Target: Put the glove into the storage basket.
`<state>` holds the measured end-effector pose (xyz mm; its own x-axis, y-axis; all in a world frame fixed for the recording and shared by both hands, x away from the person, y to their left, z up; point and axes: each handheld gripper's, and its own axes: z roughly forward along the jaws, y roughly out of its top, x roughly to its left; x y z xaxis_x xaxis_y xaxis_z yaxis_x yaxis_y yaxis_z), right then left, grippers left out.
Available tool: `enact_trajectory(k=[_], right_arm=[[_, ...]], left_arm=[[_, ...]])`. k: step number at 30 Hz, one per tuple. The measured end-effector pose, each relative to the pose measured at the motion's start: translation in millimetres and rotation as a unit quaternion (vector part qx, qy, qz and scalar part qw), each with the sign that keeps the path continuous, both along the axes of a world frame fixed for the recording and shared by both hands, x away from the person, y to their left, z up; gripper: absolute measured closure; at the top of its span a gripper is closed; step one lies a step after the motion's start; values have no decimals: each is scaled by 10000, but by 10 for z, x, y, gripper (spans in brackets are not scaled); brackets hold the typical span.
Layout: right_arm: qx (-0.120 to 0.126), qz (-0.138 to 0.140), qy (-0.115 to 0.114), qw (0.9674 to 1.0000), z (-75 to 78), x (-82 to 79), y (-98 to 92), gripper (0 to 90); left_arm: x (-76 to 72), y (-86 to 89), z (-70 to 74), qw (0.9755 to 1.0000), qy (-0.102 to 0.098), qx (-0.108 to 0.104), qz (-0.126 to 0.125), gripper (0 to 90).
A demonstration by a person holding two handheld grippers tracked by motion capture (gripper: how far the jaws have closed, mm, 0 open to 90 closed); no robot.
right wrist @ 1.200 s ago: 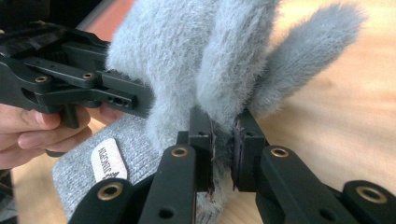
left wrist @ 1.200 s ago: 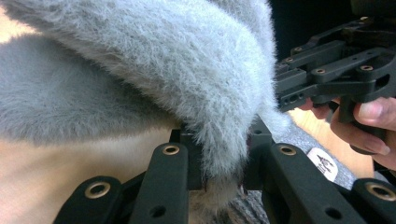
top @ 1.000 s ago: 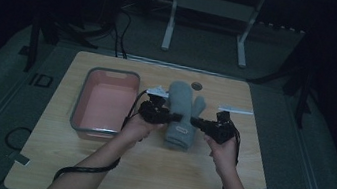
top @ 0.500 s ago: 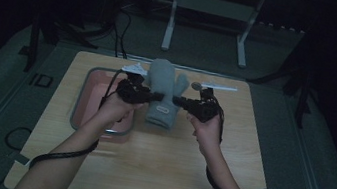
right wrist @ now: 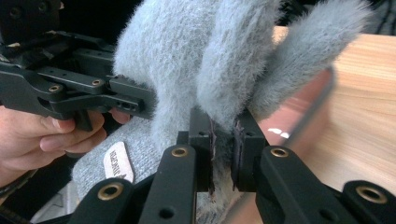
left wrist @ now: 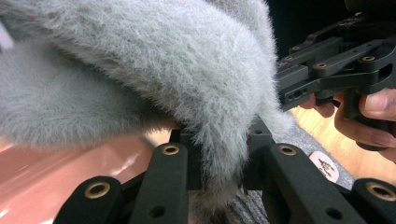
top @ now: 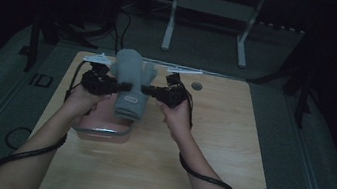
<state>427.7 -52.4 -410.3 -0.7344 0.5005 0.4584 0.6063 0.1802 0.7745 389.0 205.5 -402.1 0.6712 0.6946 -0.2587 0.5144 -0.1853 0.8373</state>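
Observation:
A grey fluffy mitten (top: 132, 76) with a knitted cuff and a small label (top: 131, 100) hangs in the air between both grippers. My left gripper (top: 116, 85) is shut on its left edge, my right gripper (top: 149, 90) on its right edge. In the left gripper view the fur (left wrist: 140, 79) is pinched between the black jaws of the left gripper (left wrist: 222, 154), with the pink tray (left wrist: 56, 163) below. The right gripper view has the right gripper (right wrist: 223, 149) clamped on a fold of the fur (right wrist: 187, 51). The mitten hangs over the right part of the pink tray (top: 100, 132).
The wooden table (top: 205, 171) has a round grommet hole (top: 197, 86) and a white strip (top: 184, 69) near its far edge. A metal stand (top: 207, 24) is on the dark floor beyond. Cables trail from both hands.
Both grippers have carried the mitten up and to the left, from the table's middle to above the pink tray. Both grips are unchanged.

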Motion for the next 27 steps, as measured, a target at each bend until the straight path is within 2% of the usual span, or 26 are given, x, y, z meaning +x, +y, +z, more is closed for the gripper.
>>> enact_trajectory(k=[3, 6, 9, 12, 14, 17, 21, 23, 25, 27], right_arm=[[-19, 84, 52, 9999, -34, 30, 177, 810], [-84, 141, 83, 9998, -104, 64, 316, 810], [-284, 160, 111, 9994, -226, 97, 424, 809], [-552, 143, 188, 9982, -391, 131, 508, 810], [-710, 118, 279, 9970, -497, 160, 557, 809], [-1022, 61, 381, 9940, -647, 196, 641, 807], [-1477, -17, 348, 9884, -752, 204, 701, 772], [-1559, -31, 303, 9873, -763, 202, 686, 761], [-1521, -28, 275, 9880, -746, 193, 667, 728], [-1588, 4, 167, 9872, -717, 167, 662, 704]], left_arm=[[-11, 152, -43, 9999, 37, 17, 103, 767], [3, 259, -145, 9997, 147, -13, 190, 767], [34, 306, -305, 9992, 309, 50, 251, 767], [88, 342, -513, 9979, 578, 2, 300, 765], [126, 348, -639, 9964, 764, 68, 373, 765], [174, 328, -757, 9941, 937, 288, 457, 764], [238, 275, -866, 9905, 1193, 490, 485, 763], [265, 239, -892, 9888, 1272, 603, 492, 763], [296, 203, -914, 9860, 1424, 673, 554, 762], [317, 163, -939, 9836, 1497, 809, 590, 762]])
